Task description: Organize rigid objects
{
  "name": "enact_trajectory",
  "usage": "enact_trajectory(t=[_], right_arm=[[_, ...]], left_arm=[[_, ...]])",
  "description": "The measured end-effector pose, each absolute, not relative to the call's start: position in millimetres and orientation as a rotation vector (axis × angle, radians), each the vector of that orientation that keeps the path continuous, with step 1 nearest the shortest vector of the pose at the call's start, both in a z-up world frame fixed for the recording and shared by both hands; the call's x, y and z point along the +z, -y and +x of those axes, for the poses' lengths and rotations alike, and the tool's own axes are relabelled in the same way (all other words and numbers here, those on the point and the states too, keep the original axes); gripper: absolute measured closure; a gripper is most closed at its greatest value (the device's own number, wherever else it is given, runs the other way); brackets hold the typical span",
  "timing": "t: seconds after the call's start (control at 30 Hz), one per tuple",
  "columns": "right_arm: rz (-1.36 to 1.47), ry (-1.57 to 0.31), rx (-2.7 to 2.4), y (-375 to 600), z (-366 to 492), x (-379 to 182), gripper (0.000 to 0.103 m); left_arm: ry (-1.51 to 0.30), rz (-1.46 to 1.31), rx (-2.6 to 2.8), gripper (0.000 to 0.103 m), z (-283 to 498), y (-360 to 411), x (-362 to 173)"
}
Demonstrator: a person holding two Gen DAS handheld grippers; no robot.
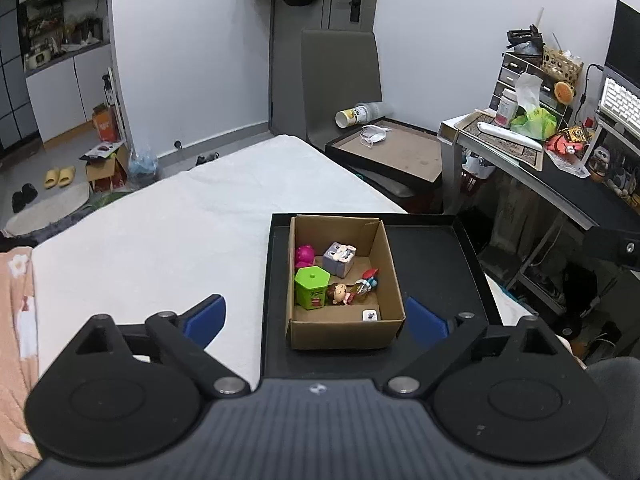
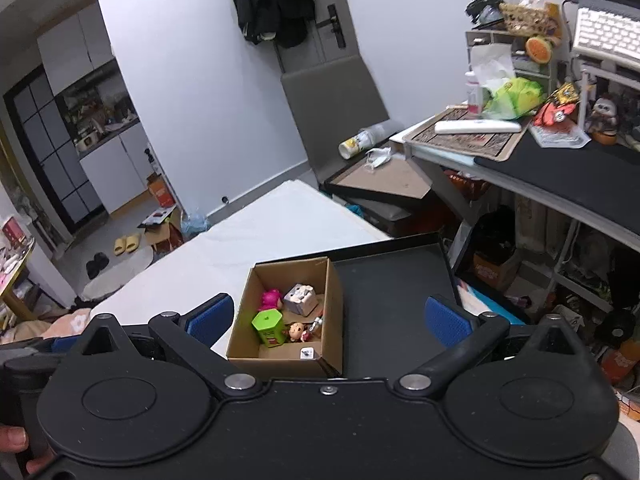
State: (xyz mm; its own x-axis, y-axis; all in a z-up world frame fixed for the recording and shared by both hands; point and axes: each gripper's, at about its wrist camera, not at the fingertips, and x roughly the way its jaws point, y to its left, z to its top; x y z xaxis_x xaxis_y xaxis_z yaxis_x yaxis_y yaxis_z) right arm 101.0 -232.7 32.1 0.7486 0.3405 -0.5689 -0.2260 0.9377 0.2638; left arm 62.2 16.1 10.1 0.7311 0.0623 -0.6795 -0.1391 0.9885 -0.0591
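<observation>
A cardboard box (image 1: 345, 280) is seen standing open on the left part of a black tray (image 1: 432, 256), which lies on a white bed (image 1: 180, 216). Inside the box several small things are gathered. A green hexagonal tin (image 1: 311, 287) is set at about 9 o'clock from the box's centre, with a pink toy (image 1: 305, 255) behind it at 11 o'clock. A grey cube with a cartoon face (image 1: 339, 258) is placed at 12 o'clock, just beside the pink toy. A small doll (image 1: 339, 294) is laid at the centre, touching the tin's right side, and a red and blue figure (image 1: 370, 278) lies at 3 o'clock from it. A small white block (image 1: 370, 315) rests at 5 o'clock, against the near wall.

The left gripper (image 1: 316, 318) is held above the near side of the box, its jaws spread wide with nothing pinched; the blue pads (image 1: 206, 320) are seen on either side of the box without touching it. The right gripper (image 2: 330, 320) is likewise held with its jaws spread wide and empty, the box being seen between the pads (image 2: 210, 320), nearer the left one. The rest of the tray to the right of the box is bare. At 7 o'clock in the right wrist view, fingertips (image 2: 14, 440) of a hand are seen at the frame's edge.
</observation>
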Motion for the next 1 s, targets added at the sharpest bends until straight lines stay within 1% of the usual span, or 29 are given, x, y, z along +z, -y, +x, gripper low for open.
enact_trajectory(t=[0.5, 1.0], right_arm=[[0.196, -0.606, 0.291, 241.7, 62.8, 36.9, 0.000], [0.163, -0.581, 0.306, 239.8, 44.8, 45.6, 0.000]], left_arm=[[-0.674, -0.095, 0.073, 0.005, 15.1, -10.8, 32.5], [-0.638, -0.104, 0.058, 0.005, -1.0, -10.0, 41.6]])
